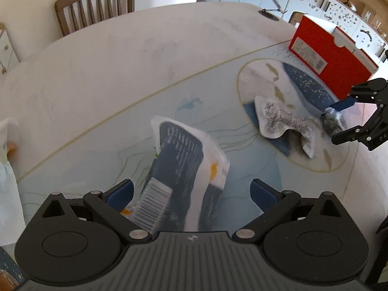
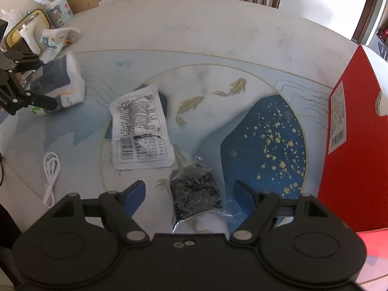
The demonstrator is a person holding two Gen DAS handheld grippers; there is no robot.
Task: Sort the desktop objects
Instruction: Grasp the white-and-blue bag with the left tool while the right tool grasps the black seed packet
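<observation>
A white and dark blue snack bag (image 1: pixel 184 169) lies on the patterned mat between the open jaws of my left gripper (image 1: pixel 191 191); it also shows in the right wrist view (image 2: pixel 60 82). A clear packet of dark flakes (image 2: pixel 194 194) lies between the open jaws of my right gripper (image 2: pixel 189 191); it also shows in the left wrist view (image 1: pixel 333 120). A flat white printed pouch (image 2: pixel 140 128) lies face down at the mat's middle, also in the left wrist view (image 1: pixel 283 121). I cannot tell if either gripper touches its packet.
A red box (image 1: pixel 332 55) stands at the mat's right edge, close to my right gripper (image 1: pixel 349 118). A coiled white cable (image 2: pixel 51 177) lies front left. Tissue packs, a mug (image 2: pixel 58 12) and a tin crowd the far left. Wooden chairs (image 1: pixel 94 4) stand behind the table.
</observation>
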